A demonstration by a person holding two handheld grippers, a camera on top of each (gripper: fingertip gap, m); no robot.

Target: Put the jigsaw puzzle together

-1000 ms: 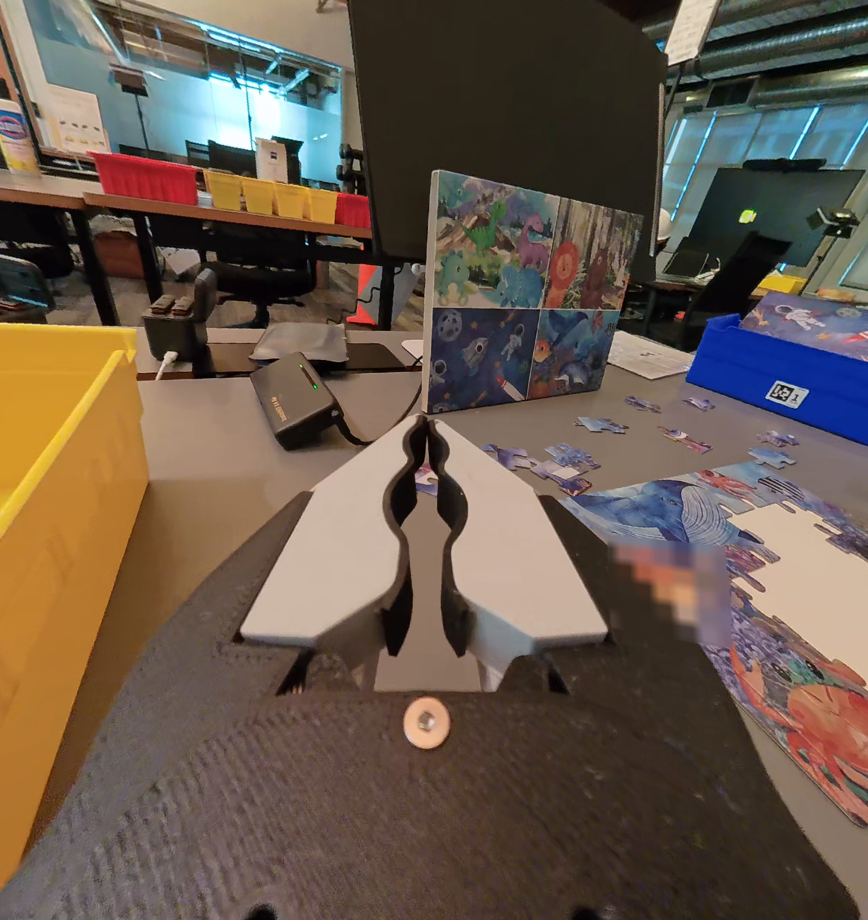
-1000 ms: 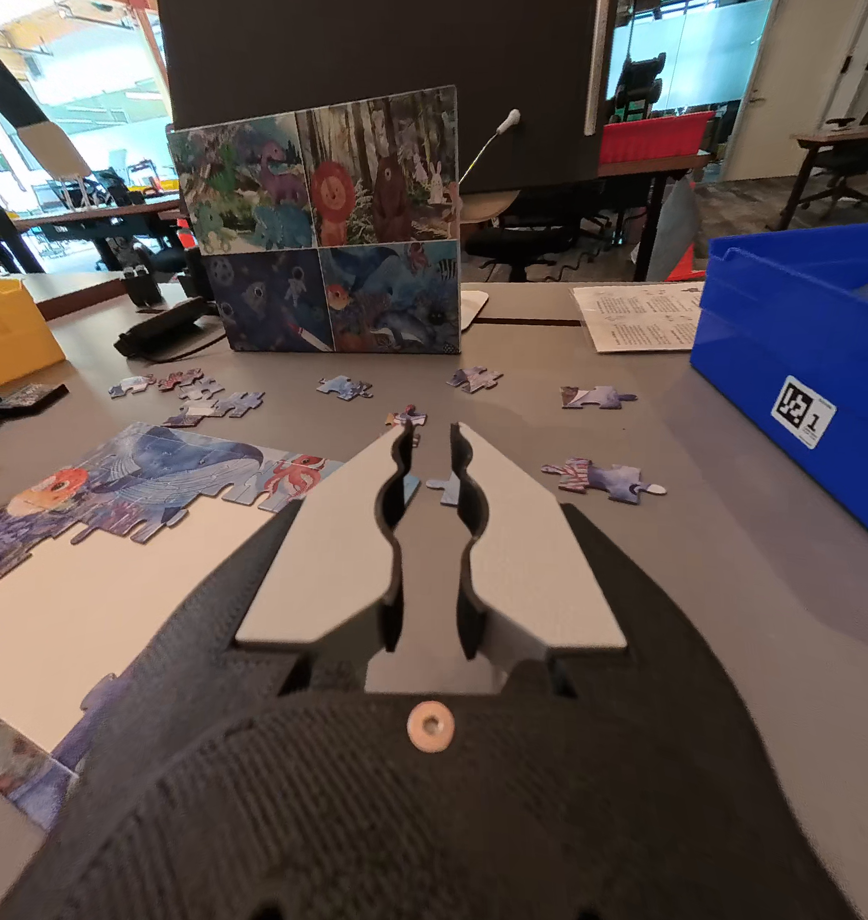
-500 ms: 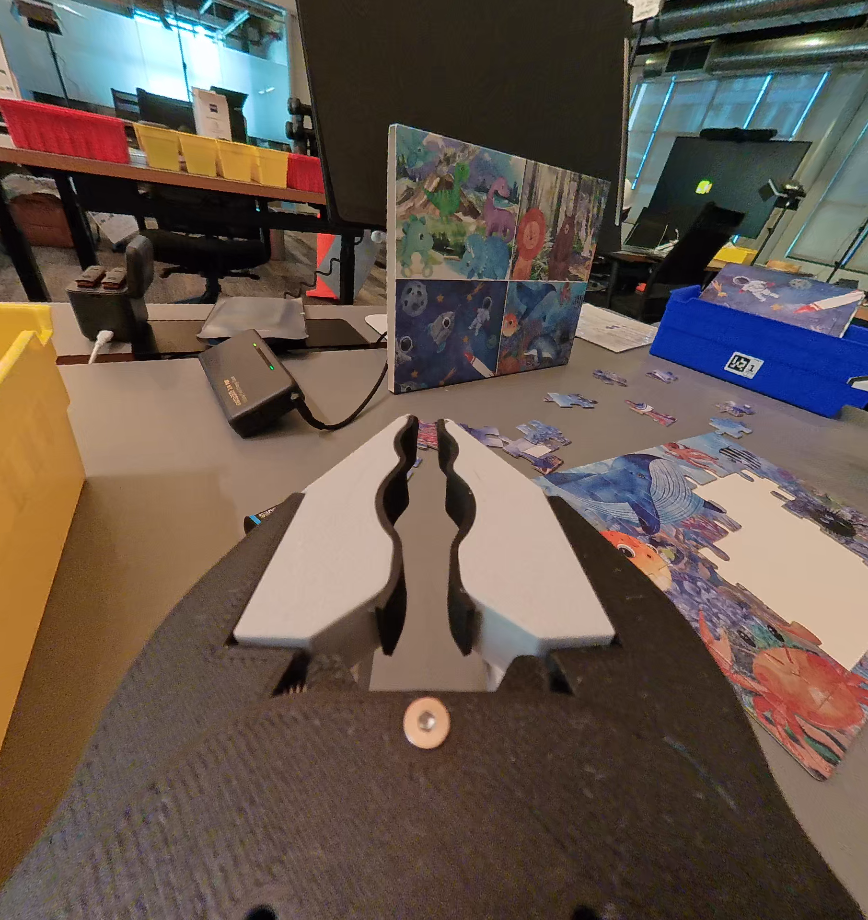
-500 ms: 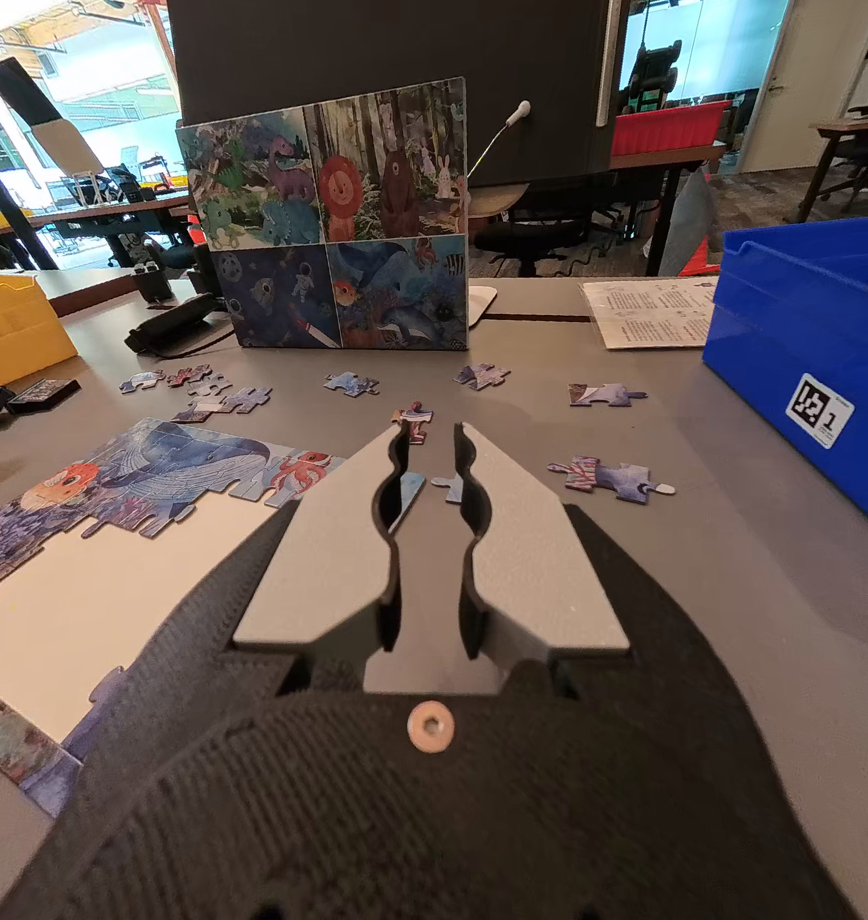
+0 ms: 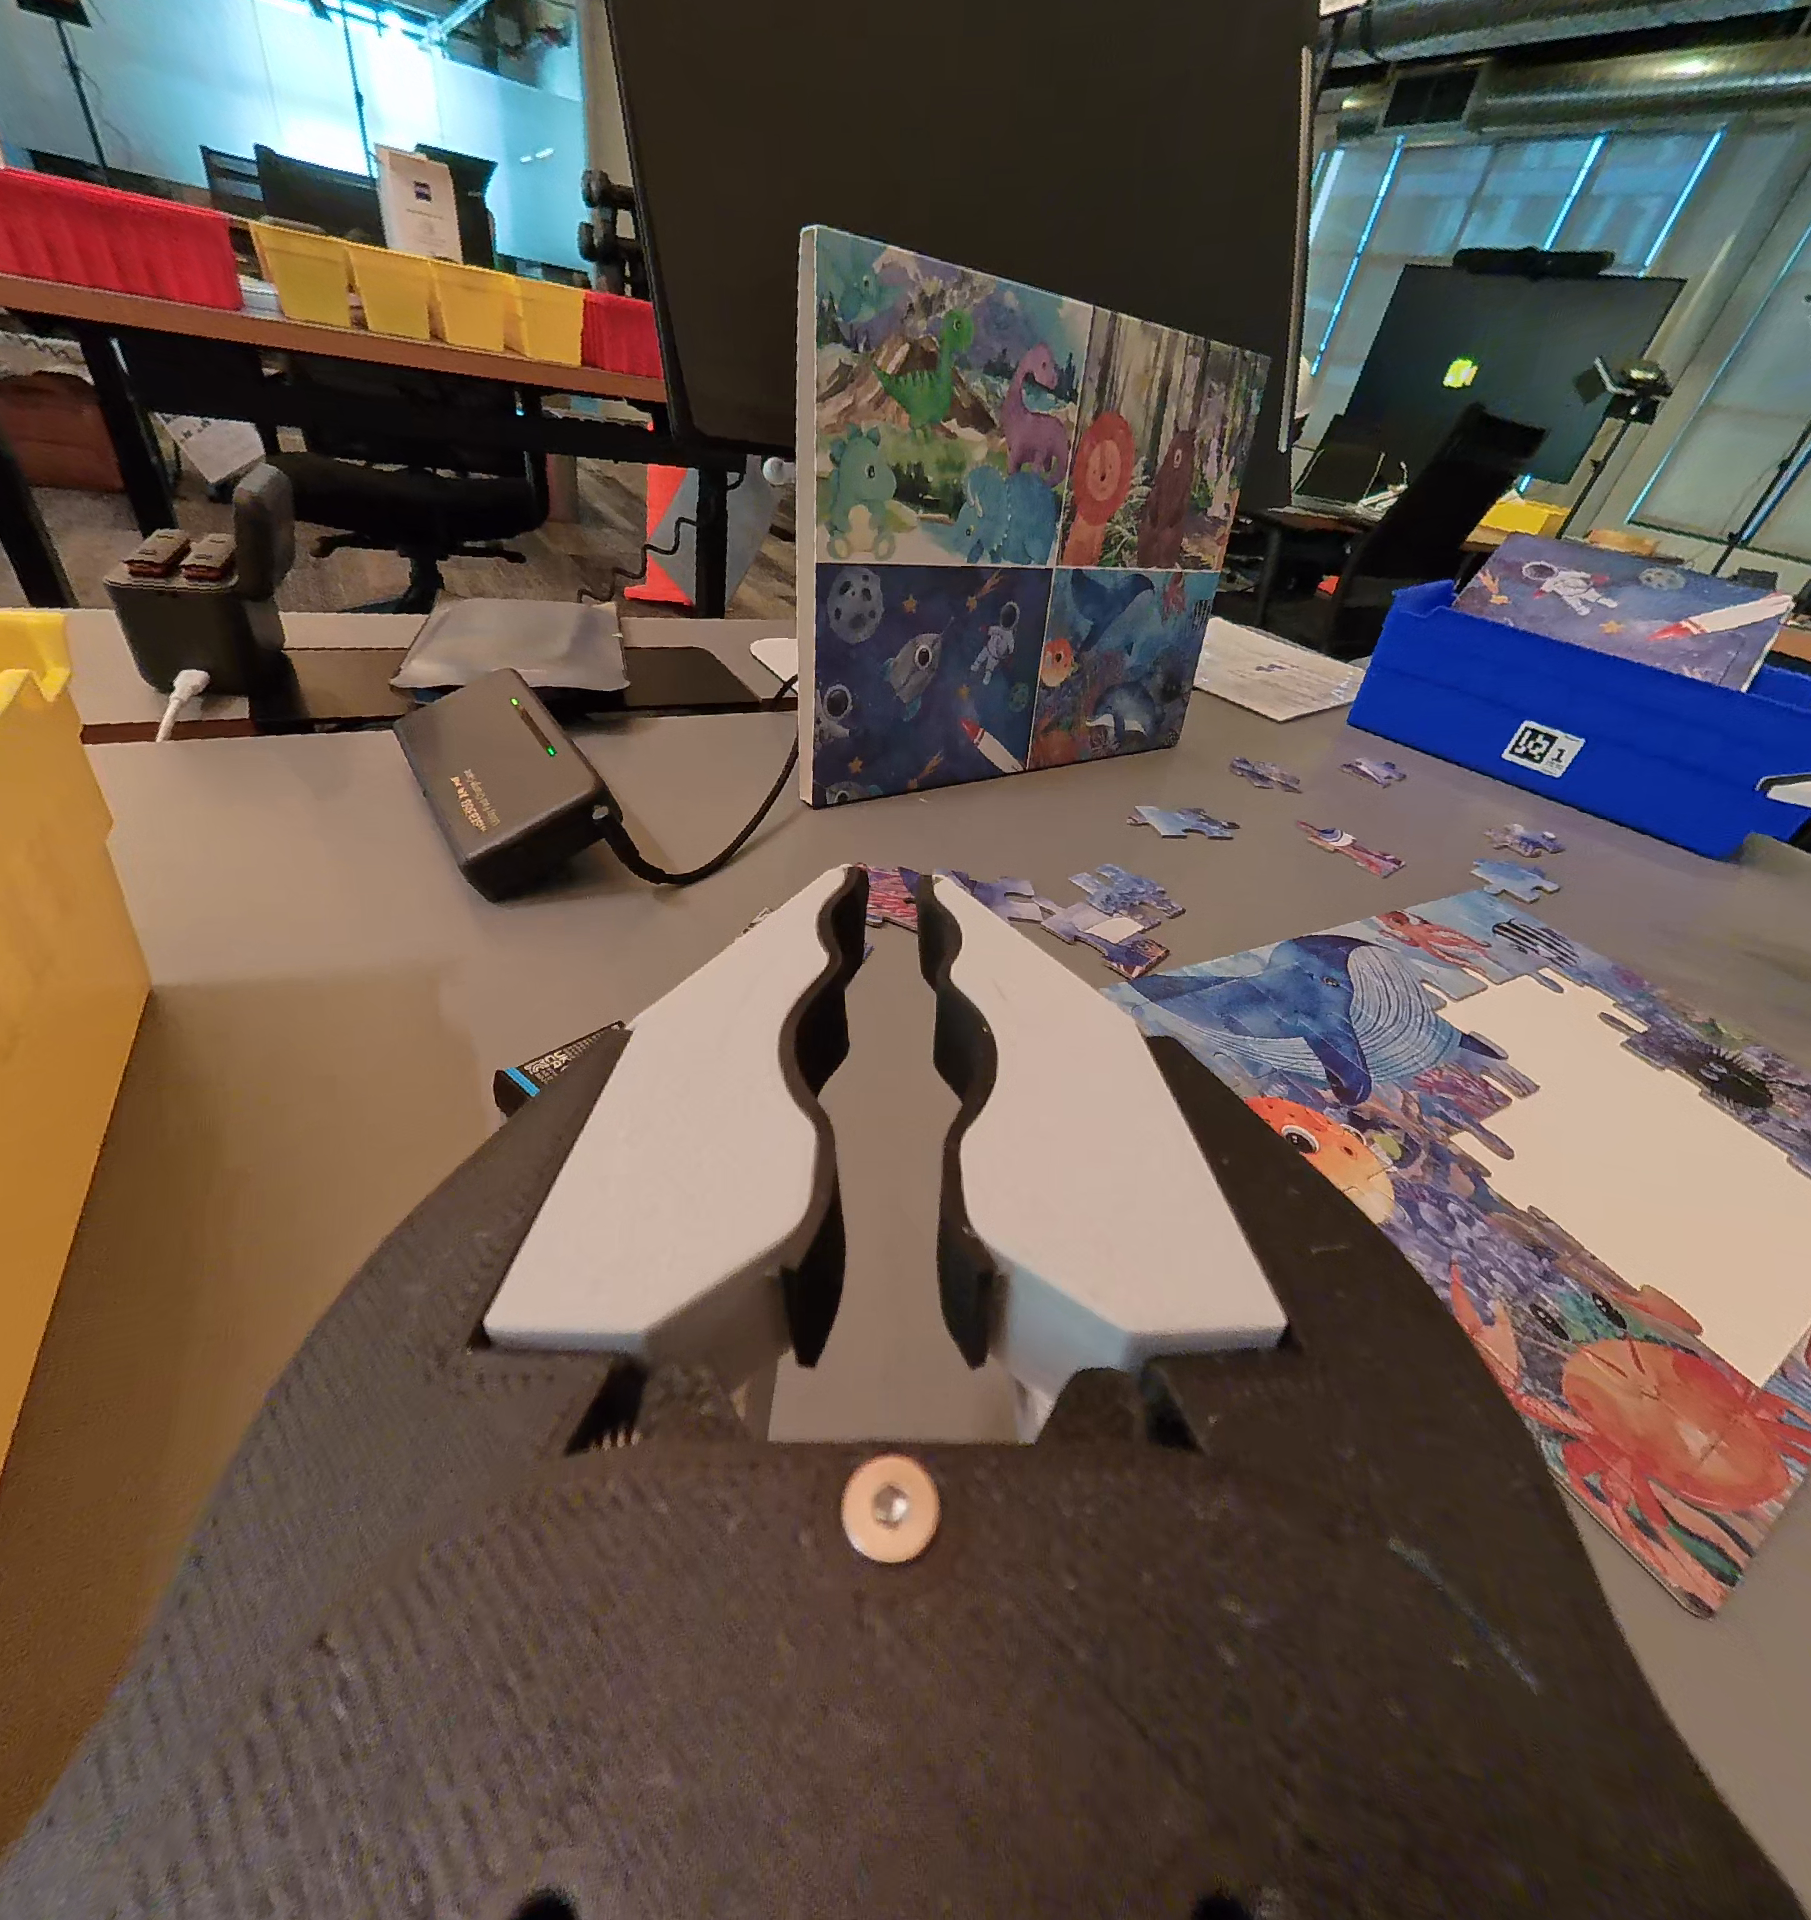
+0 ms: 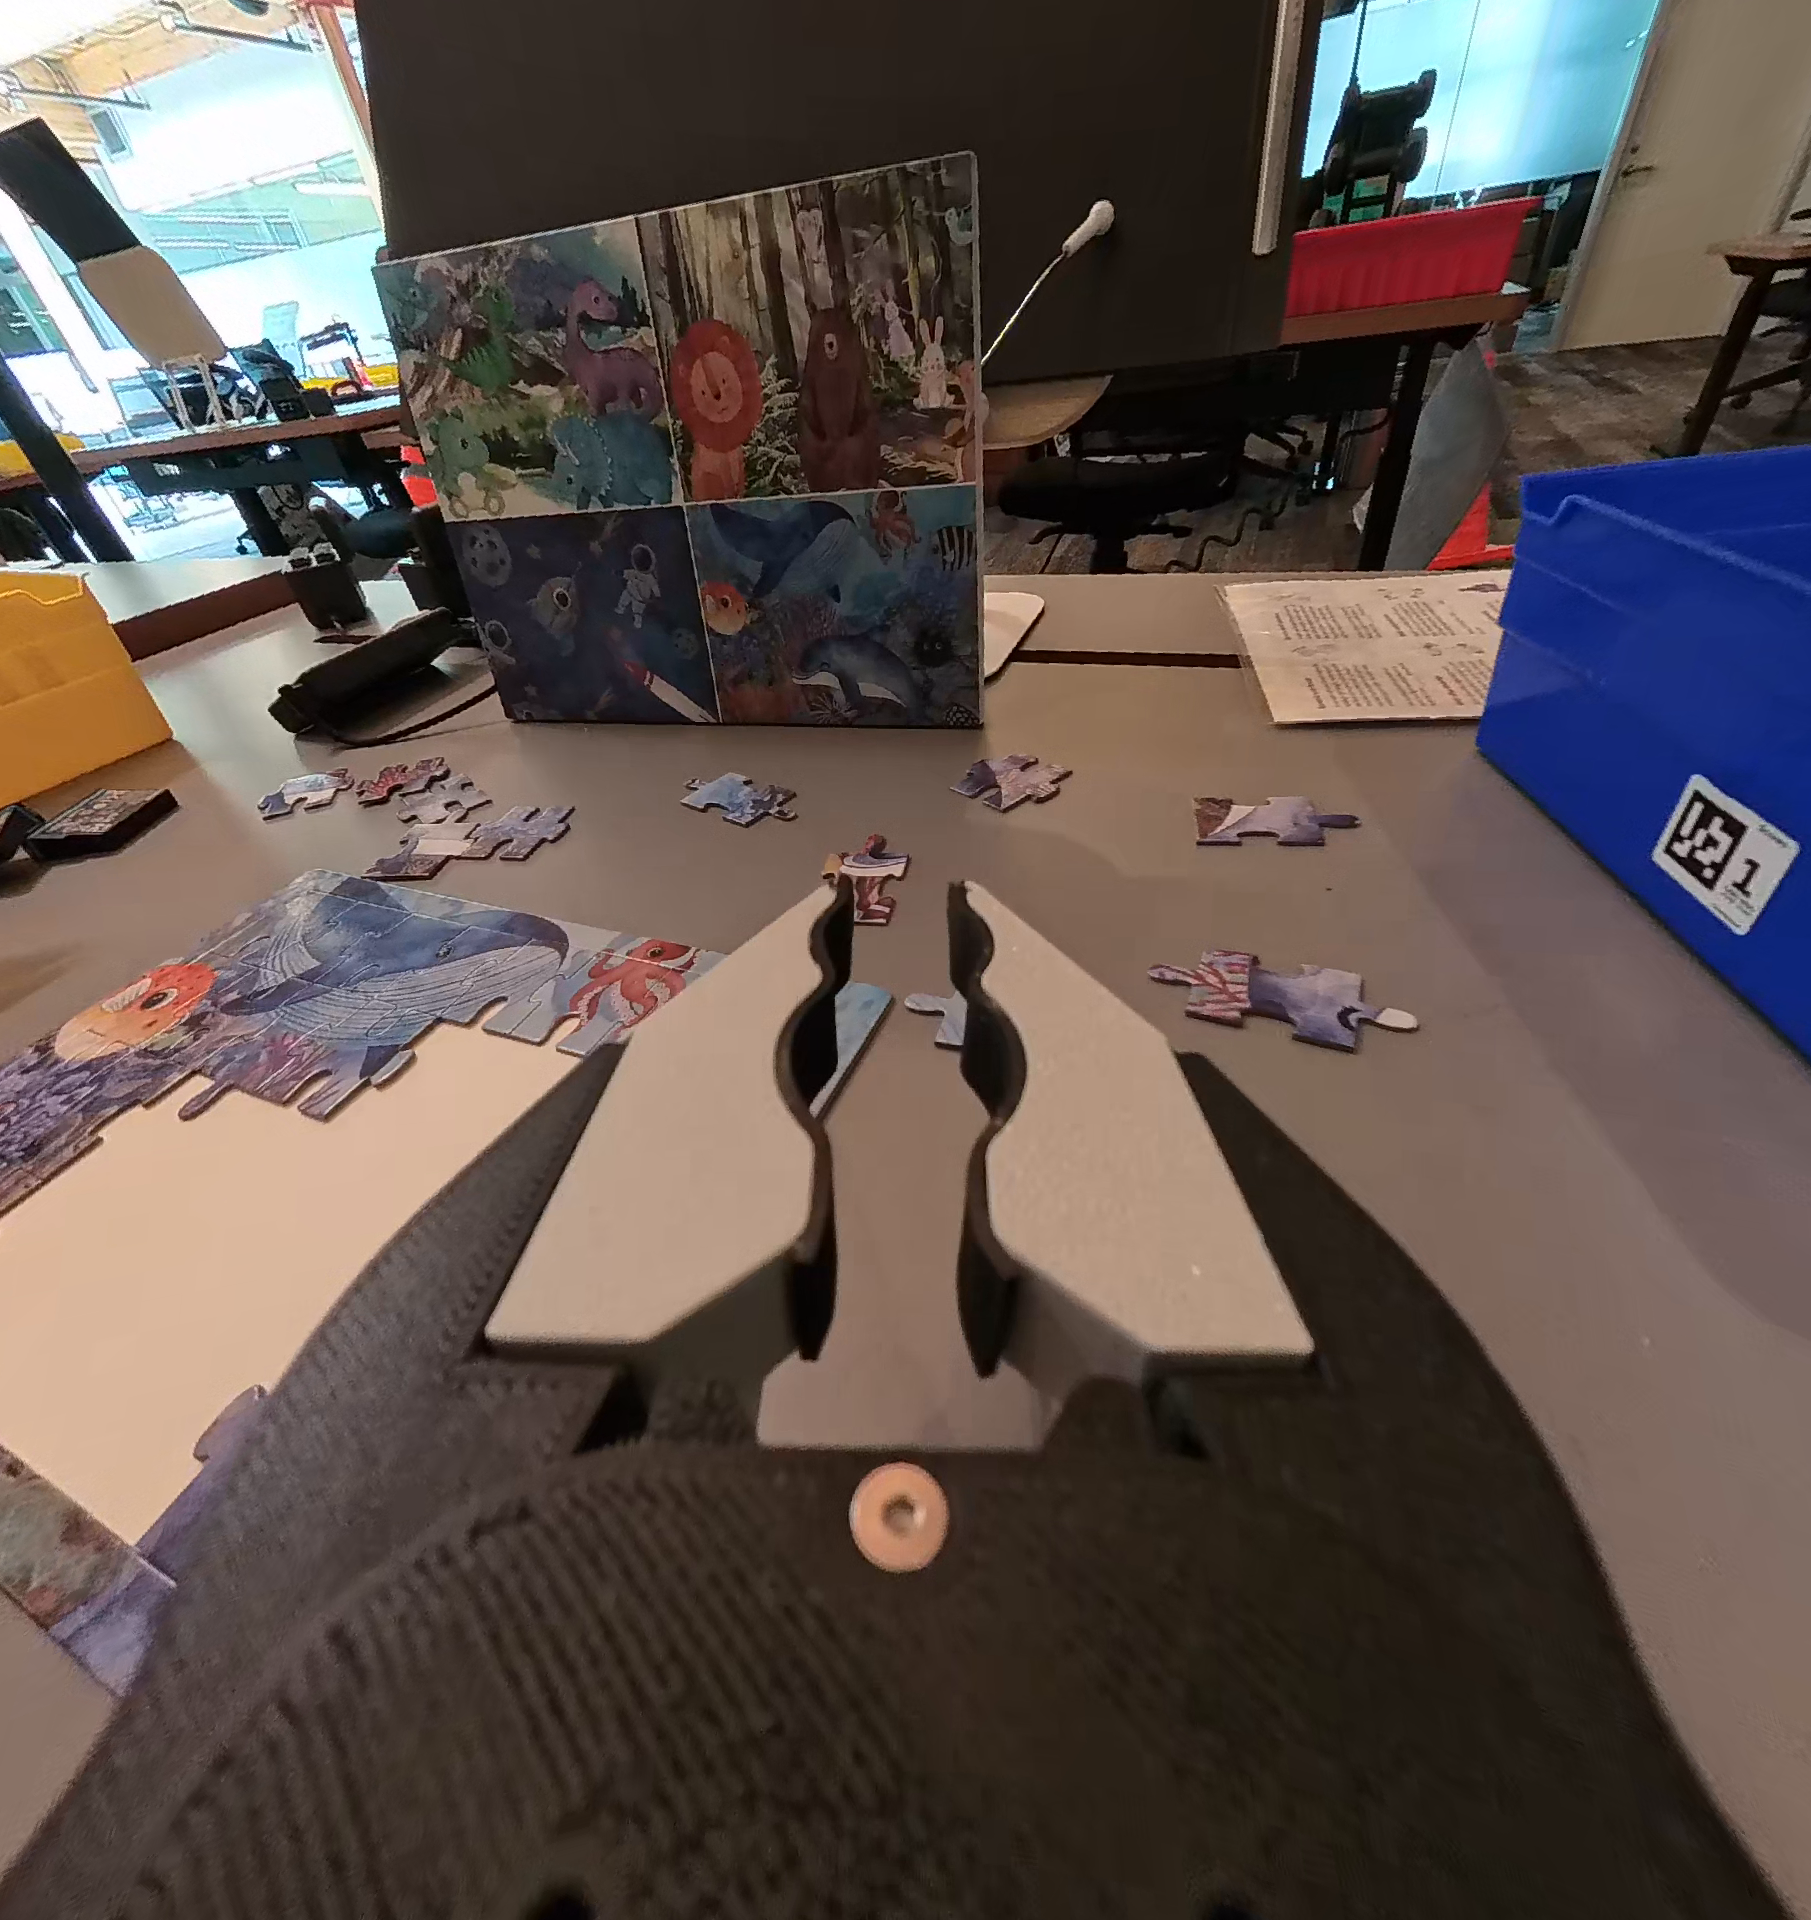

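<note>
A partly built sea-scene puzzle (image 5: 1400, 1039) lies on a white backing board (image 5: 1659, 1164), with a bare white middle. It also shows in the right wrist view (image 6: 361, 987). Loose pieces (image 5: 1119, 904) lie beyond it, and several more (image 6: 1285, 992) are scattered in the right wrist view. My left gripper (image 5: 890, 883) is slightly open and empty, left of the puzzle, its tips over a reddish piece. My right gripper (image 6: 896, 894) is slightly open and empty, above two pale blue pieces (image 6: 859, 1023) at the puzzle's far right corner. A small striped piece (image 6: 870, 873) lies just past its tips.
A reference picture board (image 5: 1015, 520) stands upright at the back. A yellow bin (image 5: 18, 1039) is on the left, a blue bin (image 6: 1711, 675) on the right. A black box with a cable (image 5: 496, 779) and a printed sheet (image 6: 1368, 644) lie on the grey table. Some 45 centimetres of space lies between my two pairs of fingers.
The left gripper's view has swung right and pulled back from the yellow bin, and its jaws have parted slightly. The right gripper has edged forward and its jaws have widened a little.
</note>
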